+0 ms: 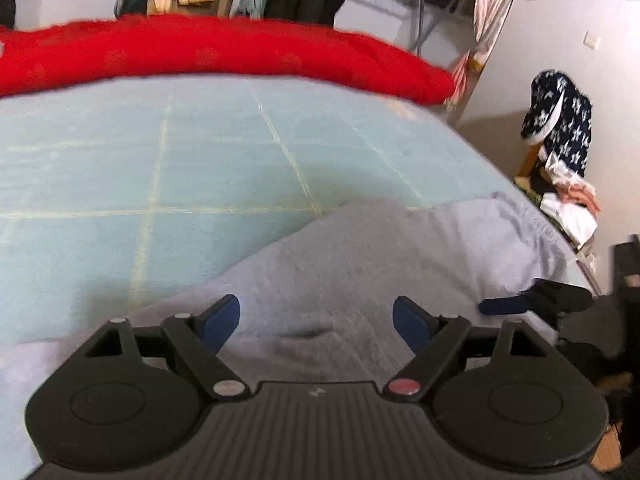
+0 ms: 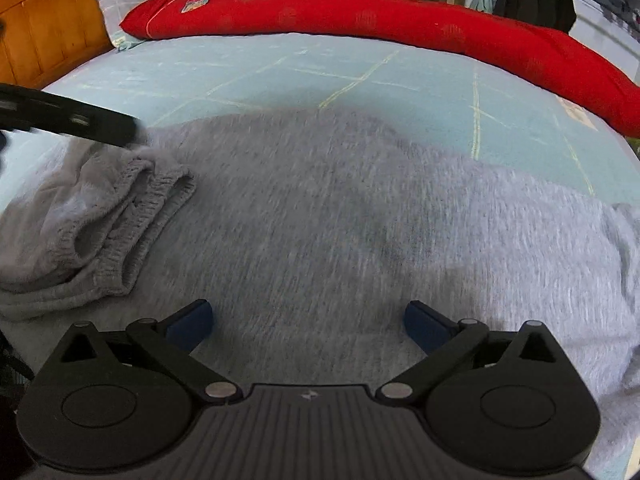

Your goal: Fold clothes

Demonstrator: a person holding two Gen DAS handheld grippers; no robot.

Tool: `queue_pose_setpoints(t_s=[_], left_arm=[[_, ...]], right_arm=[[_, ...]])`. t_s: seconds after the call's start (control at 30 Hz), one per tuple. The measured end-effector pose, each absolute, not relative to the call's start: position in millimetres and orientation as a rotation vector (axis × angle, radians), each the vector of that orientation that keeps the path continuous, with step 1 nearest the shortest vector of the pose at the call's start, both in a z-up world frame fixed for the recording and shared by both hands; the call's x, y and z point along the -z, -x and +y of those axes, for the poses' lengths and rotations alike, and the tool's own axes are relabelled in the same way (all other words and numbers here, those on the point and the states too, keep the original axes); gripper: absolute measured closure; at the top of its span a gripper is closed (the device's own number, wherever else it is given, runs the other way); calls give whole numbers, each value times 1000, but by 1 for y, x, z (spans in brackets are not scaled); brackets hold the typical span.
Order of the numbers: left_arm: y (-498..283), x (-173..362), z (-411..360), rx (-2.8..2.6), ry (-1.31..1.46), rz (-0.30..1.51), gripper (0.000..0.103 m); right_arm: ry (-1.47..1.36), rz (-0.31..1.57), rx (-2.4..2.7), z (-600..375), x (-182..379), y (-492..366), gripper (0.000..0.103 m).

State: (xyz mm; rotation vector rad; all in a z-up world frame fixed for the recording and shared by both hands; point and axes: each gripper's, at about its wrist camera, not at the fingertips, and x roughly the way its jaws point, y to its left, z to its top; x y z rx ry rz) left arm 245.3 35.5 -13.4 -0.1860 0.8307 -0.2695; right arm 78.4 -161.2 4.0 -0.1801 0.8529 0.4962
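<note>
The grey sweatpants point(image 2: 320, 216) lie flat along the near edge of the bed point(image 2: 280, 76), long axis parallel to that edge, ribbed cuffs point(image 2: 132, 216) bunched toward the headboard point(image 2: 48, 28) end. Above them, the left gripper point(image 1: 316, 320) and right gripper point(image 2: 308, 320) hover with jaws spread, grasping nothing.
</note>
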Motion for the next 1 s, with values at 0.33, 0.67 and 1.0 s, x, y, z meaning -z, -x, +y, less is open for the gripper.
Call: queue_pose_setpoints(t_s=[0.33, 0.67, 1.0], left_arm=[[-246, -5, 57, 158, 252, 817, 20], [-192, -7, 57, 87, 234, 909, 17], [-176, -6, 60, 71, 237, 884, 14]], right_arm=[[161, 841, -491, -160, 0, -82, 0], [159, 837, -499, -161, -2, -80, 0], [120, 806, -533, -178, -18, -77, 0]])
